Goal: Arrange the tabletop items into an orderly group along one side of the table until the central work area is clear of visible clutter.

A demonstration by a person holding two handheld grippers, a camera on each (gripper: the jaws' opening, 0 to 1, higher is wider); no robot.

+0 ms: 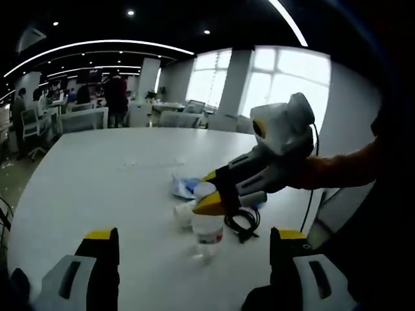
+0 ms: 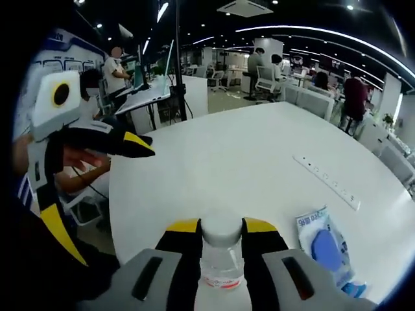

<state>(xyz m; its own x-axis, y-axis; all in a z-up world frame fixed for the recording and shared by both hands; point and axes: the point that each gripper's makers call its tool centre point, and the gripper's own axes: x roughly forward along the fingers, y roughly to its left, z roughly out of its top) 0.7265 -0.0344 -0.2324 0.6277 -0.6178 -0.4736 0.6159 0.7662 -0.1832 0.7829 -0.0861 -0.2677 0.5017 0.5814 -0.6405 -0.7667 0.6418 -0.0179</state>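
Observation:
A clear plastic bottle (image 2: 220, 265) with a white cap stands upright on the white table (image 2: 259, 149), and my right gripper (image 2: 222, 228) is shut on its neck. In the left gripper view the same bottle (image 1: 207, 228) stands ahead with the right gripper (image 1: 213, 197) reaching in from the right and clamped on its top. My left gripper (image 1: 194, 236) is open wide and holds nothing, its jaws standing to either side just short of the bottle. A blue and white packet (image 2: 324, 245) lies flat to the right of the bottle.
A black cable (image 1: 243, 223) and a small white object (image 1: 183, 212) lie beside the bottle, with the packet (image 1: 183, 186) behind. A white power strip (image 2: 327, 181) lies further along the table. Desks, chairs and people fill the office beyond the table edge.

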